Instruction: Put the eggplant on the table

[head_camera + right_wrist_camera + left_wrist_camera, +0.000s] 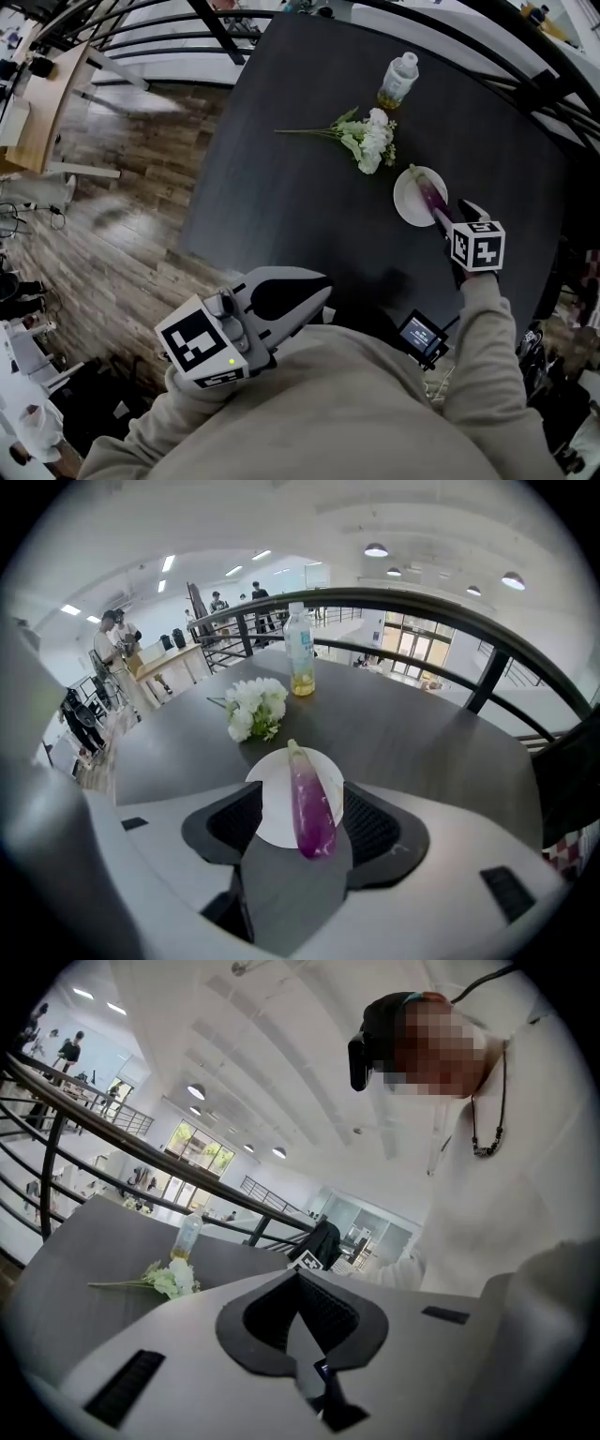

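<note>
— So, what sits furthest left?

— A white-and-black left gripper point(298, 1271), held up close to the person's chest at the near edge of the dark grey table point(281, 187). Its jaws are pressed together with nothing between them.

— And further along the tabletop?

— A bunch of white flowers with green stems point(370, 139) lying flat. Just beyond it, a clear plastic bottle with yellowish liquid point(398, 80) stands upright.

— Where is the task's thing?

— The long purple-and-white eggplant point(429, 195) lies on a small round white plate point(408, 202), near the flowers on their right side. Its near end overhangs the plate's rim.

— And the right gripper point(302, 803)?

— It hangs low at the plate's near side with its jaws spread wide. The eggplant's near end lies between them, with a gap showing on either side.
</note>
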The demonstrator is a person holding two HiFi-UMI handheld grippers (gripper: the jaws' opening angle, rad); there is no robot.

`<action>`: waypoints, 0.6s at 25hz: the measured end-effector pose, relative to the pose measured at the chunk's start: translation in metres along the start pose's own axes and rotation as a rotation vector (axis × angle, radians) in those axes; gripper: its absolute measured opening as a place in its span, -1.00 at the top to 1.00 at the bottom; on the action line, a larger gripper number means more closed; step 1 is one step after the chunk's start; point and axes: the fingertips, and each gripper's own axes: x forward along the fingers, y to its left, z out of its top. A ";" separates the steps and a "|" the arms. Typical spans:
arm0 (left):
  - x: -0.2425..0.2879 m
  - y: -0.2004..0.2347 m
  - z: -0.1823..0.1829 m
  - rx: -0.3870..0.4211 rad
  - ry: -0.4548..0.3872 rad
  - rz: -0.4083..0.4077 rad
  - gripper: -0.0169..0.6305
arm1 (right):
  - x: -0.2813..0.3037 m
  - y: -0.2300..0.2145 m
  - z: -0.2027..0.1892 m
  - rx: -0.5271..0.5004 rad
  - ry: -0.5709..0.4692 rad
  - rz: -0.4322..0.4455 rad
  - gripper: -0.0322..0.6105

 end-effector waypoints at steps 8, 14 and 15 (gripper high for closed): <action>0.012 -0.013 0.020 0.072 -0.015 -0.121 0.93 | -0.134 -0.002 0.046 0.172 -0.272 0.019 0.09; 0.023 -0.038 0.054 0.146 -0.050 -0.238 0.93 | -0.256 0.036 0.089 0.204 -0.616 0.157 0.70; 0.024 -0.041 0.060 0.157 -0.056 -0.253 0.93 | -0.275 0.044 0.095 0.204 -0.666 0.184 0.78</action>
